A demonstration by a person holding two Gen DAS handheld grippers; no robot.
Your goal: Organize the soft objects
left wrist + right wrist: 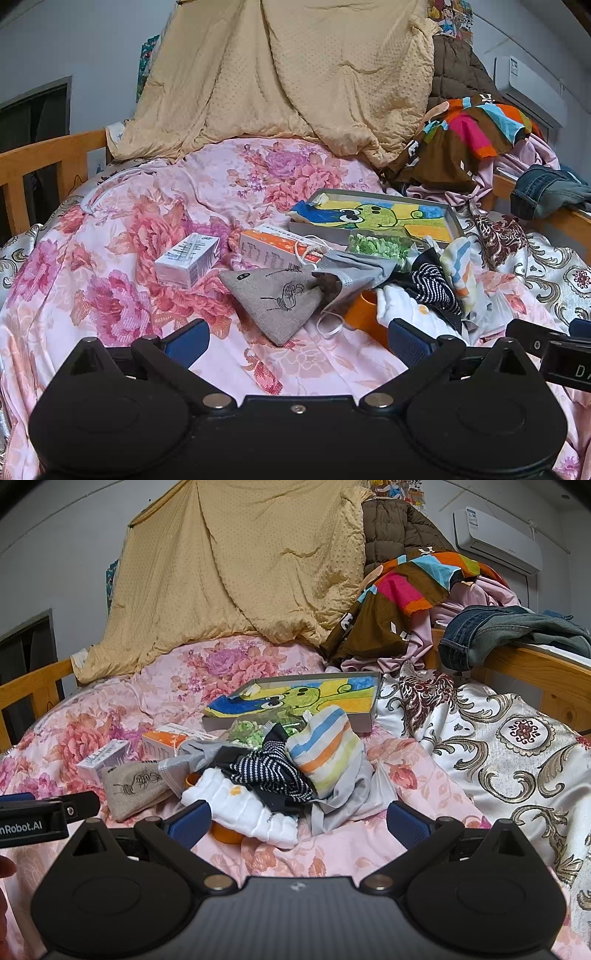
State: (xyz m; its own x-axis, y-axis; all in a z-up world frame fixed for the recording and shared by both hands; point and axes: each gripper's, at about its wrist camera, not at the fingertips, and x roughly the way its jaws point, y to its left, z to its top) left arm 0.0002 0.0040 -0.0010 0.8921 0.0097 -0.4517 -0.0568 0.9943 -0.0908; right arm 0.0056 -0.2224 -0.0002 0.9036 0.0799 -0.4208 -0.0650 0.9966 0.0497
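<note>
**Both grippers open over the bed, soft pile ahead**

The left gripper [297,338] hung low over the pink floral bedsheet [110,206], level, fingers pointing up the bed. Its blue-padded fingers [188,341] stood wide apart, holding nothing. The grey linen pouch with a black line drawing [275,301] lay just ahead between them, not touching either pad.

The right gripper [299,821] was level too, just beside the left one, jaws spread wide and empty. Its left pad [192,825] sat close to the white folded cloth [243,812]; contact could not be told. That cloth lay at the front of a heap with a navy-and-white striped sock [269,771], a pastel-striped white cloth [327,751] and a crumpled grey face mask [195,753]. An orange plastic cup [364,314] lay partly under the heap.

Left of the pile, a white carton [188,262] and an orange-and-white carton [275,249] lay on the sheet. Behind them was a shallow grey tray with a green cartoon picture [380,218].

Open sheet ran left and forward of the cartons. The right side was crowded: a white-and-gold patterned quilt [491,738], wooden bed rail [546,668] with blue jeans [495,631] draped over it. A yellow dotted blanket [295,74] closed off the far end.
</note>
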